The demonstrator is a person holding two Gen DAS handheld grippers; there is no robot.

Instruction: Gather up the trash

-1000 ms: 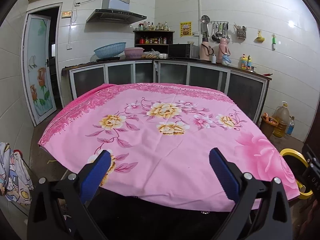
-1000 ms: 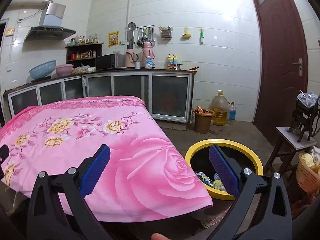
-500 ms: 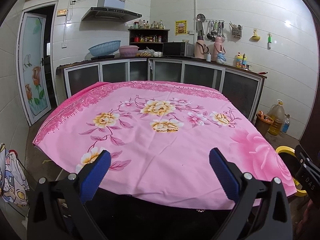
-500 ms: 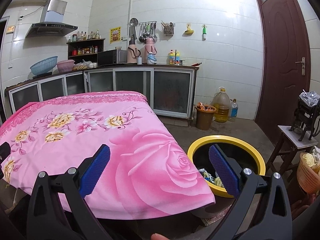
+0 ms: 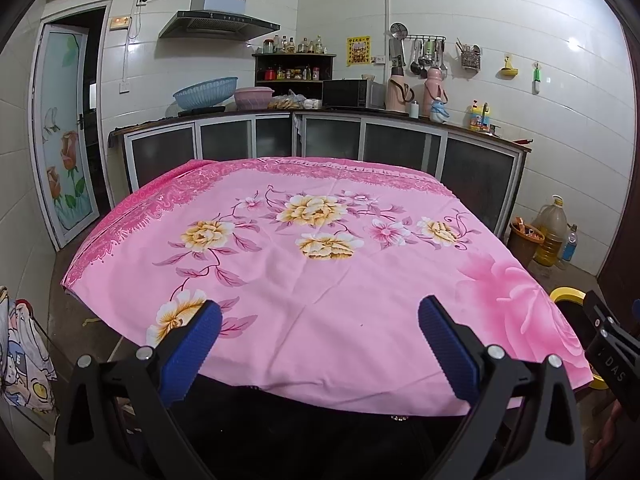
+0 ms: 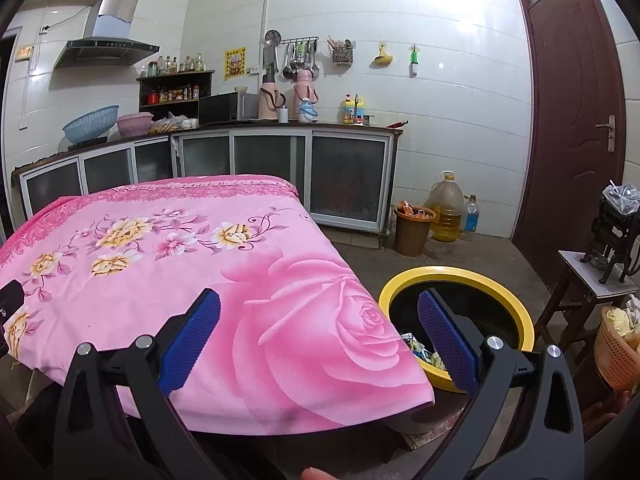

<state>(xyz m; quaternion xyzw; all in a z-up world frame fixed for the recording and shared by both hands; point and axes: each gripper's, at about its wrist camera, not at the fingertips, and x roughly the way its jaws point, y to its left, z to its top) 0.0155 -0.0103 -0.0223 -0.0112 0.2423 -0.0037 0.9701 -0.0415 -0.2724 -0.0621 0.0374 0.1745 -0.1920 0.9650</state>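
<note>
A table under a pink flowered cloth [image 5: 320,272] fills the left wrist view; I see no trash on it. My left gripper [image 5: 318,332] is open and empty at the table's near edge. My right gripper [image 6: 318,330] is open and empty over the table's right corner [image 6: 320,320]. A yellow-rimmed black trash bin [image 6: 500,292] stands on the floor right of the table, with wrappers [image 6: 420,350] inside. Its rim also shows in the left wrist view [image 5: 564,294], next to the black body of the right gripper.
Kitchen counters [image 5: 360,120] run along the back walls. A brown bucket [image 6: 412,228], an oil jug [image 6: 446,208] and a bottle stand on the floor by the cabinets. A wooden stool [image 6: 588,284] and an orange basket [image 6: 618,344] are at the right, before a brown door [image 6: 576,120].
Both views have lifted and pulled back slightly; the table sits lower in frame. Both grippers stay open and empty.
</note>
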